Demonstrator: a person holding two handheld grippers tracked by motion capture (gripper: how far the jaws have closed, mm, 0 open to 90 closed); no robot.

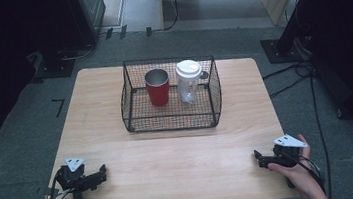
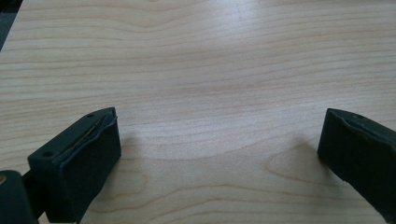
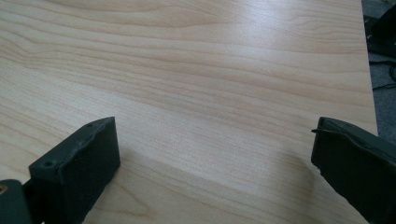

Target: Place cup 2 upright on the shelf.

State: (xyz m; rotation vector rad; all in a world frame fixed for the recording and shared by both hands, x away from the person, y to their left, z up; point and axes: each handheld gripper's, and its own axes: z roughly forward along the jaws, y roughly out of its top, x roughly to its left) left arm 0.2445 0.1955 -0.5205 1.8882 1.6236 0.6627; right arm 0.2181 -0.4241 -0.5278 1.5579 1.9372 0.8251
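A black wire basket (image 1: 173, 122) sits on the far middle of the wooden table, its mesh walls flaring outward toward the rim. Inside it, two cups stand upright side by side, close together but apart. The red tumbler (image 1: 157, 87) on the left is open-topped with a metallic inner rim. The white cup (image 1: 189, 81) on the right carries a white lid and has a handle on its right side.

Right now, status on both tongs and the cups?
Left tongs open, empty, near table edge. Right tongs open, empty. Red cup and white lidded cup upright in wire basket. Nothing in the way.
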